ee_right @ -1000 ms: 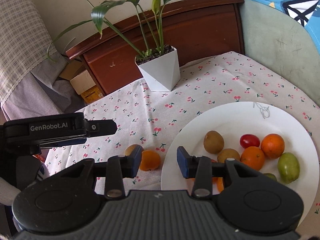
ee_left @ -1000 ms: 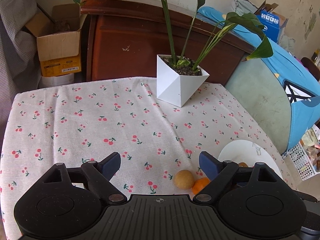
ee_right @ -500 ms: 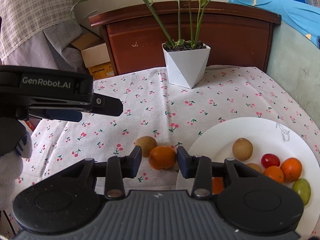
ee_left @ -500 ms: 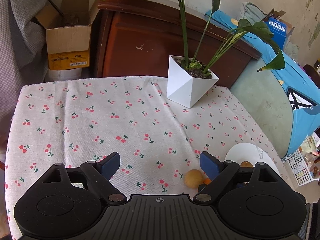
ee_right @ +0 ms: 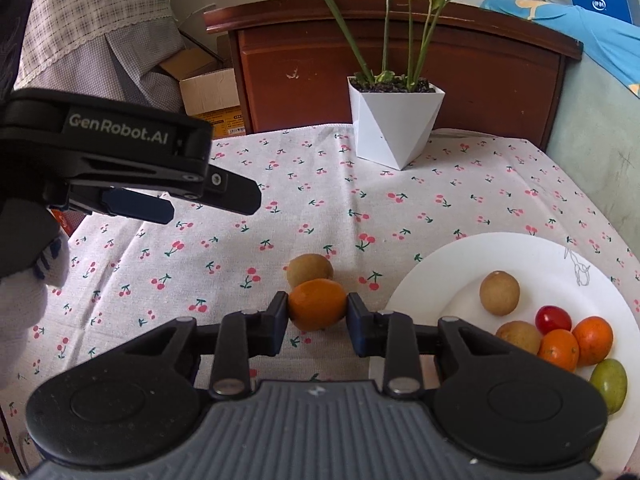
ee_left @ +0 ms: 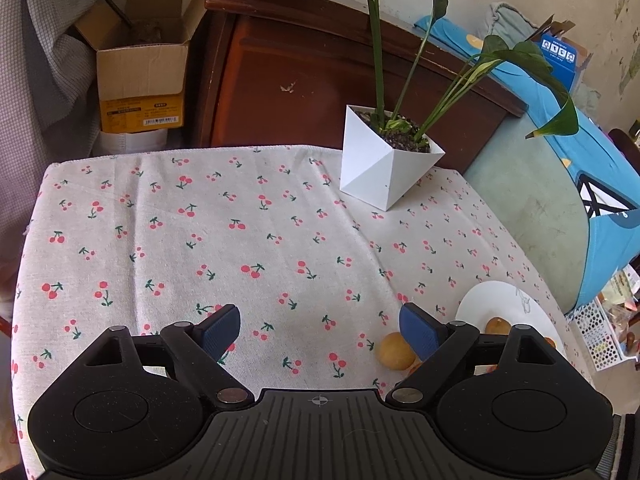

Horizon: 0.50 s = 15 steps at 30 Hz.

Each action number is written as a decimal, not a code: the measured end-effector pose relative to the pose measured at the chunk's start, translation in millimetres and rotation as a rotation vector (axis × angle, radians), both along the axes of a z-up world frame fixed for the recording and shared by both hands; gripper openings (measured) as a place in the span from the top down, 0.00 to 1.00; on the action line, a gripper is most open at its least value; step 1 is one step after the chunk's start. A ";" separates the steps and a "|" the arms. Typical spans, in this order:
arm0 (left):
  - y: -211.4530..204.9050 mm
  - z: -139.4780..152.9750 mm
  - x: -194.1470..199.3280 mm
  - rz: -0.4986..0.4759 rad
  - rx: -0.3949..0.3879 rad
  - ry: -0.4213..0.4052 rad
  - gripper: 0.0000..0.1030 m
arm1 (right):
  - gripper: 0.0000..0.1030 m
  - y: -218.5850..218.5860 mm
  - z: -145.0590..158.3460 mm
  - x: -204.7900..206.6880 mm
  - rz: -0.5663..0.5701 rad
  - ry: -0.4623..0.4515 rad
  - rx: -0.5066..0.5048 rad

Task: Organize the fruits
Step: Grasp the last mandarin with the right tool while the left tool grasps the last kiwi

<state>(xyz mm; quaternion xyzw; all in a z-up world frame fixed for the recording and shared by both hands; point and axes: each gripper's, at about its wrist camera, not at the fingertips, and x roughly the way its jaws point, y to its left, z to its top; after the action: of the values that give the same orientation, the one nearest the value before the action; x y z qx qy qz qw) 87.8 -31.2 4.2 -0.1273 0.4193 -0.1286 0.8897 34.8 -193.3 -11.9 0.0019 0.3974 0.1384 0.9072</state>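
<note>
An orange point(ee_right: 317, 304) lies on the cherry-print tablecloth point(ee_right: 400, 208), just left of the white plate point(ee_right: 460, 264). My right gripper point(ee_right: 317, 312) is closing, and its pads touch the orange on both sides. A brown round fruit point(ee_right: 309, 269) sits right behind the orange, touching it. On the plate lie two brown fruits, a red tomato point(ee_right: 553, 319), two oranges and a green fruit point(ee_right: 608, 384). My left gripper point(ee_left: 320, 326) hangs open over bare cloth with nothing between its fingers. The brown fruit point(ee_left: 394, 356) shows beside its right finger.
A white angular plant pot point(ee_right: 394, 124) with long leaves stands at the table's far side, before a dark wooden cabinet point(ee_right: 400, 52). A cardboard box point(ee_left: 140, 80) sits on the floor beyond the left corner. A gloved hand point(ee_right: 24, 300) holds the left gripper.
The right gripper's jaws narrowed onto the orange, which earlier lay loose between them. A second ago that gripper was tilted and partly over the plate. The left gripper stayed open and nearly still.
</note>
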 end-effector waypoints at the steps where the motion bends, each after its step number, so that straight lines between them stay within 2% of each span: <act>1: -1.1 -0.8 0.0 -0.003 -0.001 0.001 0.14 | 0.70 -0.7 1.3 -3.0 0.005 0.004 0.011; 10: -27.9 -8.9 -7.0 -0.089 0.011 -0.008 0.16 | 0.70 -8.3 3.3 -29.4 0.011 0.049 0.072; 15: -46.1 -17.1 -12.6 -0.141 0.065 -0.025 0.22 | 0.70 -14.8 3.6 -35.2 -0.001 0.057 0.081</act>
<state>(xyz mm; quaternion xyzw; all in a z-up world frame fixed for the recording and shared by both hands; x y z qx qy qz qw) 75.2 -77.3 -12.9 -0.0669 0.4199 -0.1790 0.8872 -0.4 -208.1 -8.3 0.0427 0.4171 0.1537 0.8948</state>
